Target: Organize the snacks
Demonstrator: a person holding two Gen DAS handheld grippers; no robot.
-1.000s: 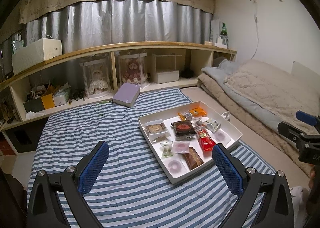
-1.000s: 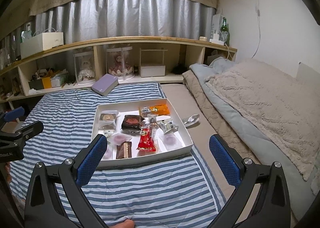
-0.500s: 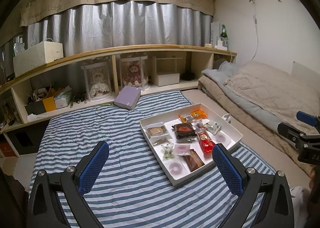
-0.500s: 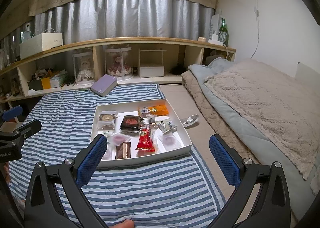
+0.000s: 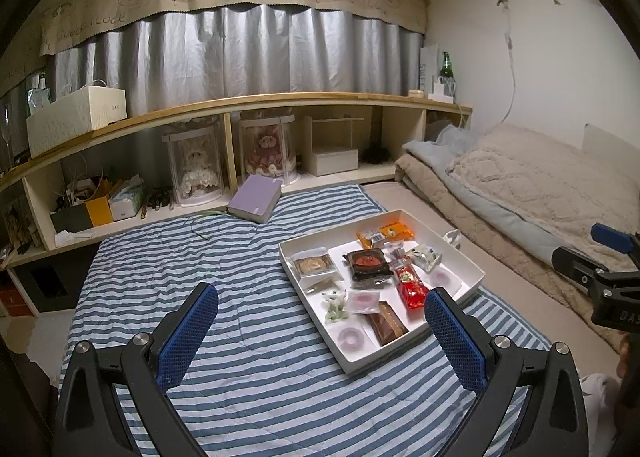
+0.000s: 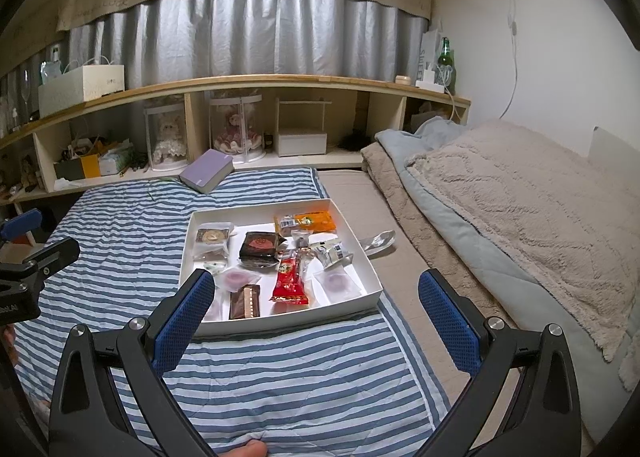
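Observation:
A white shallow box (image 5: 472, 265) (image 6: 374, 273) lies on the blue striped quilt (image 5: 224, 257) and holds several wrapped snacks: a red packet (image 5: 410, 285) (image 6: 292, 277), a dark square packet (image 5: 367, 263) (image 6: 260, 245), an orange packet (image 5: 394, 232) (image 6: 314, 221) and a brown bar (image 5: 386, 323) (image 6: 245, 301). A clear wrapper (image 6: 378, 239) lies outside the box on the right. My left gripper (image 5: 320, 321) is open and empty, above the quilt left of the box. My right gripper (image 6: 316, 309) is open and empty, above the box's near edge.
A purple book (image 5: 256, 201) (image 6: 207, 175) lies at the quilt's far edge. A low wooden shelf (image 5: 224, 105) with doll cases and boxes runs along the back. Folded beige and grey blankets (image 6: 500, 193) lie to the right.
Both grippers have drawn slightly back and up, so the box sits a little lower in each view. The jaws stay open. Nothing in the box has moved.

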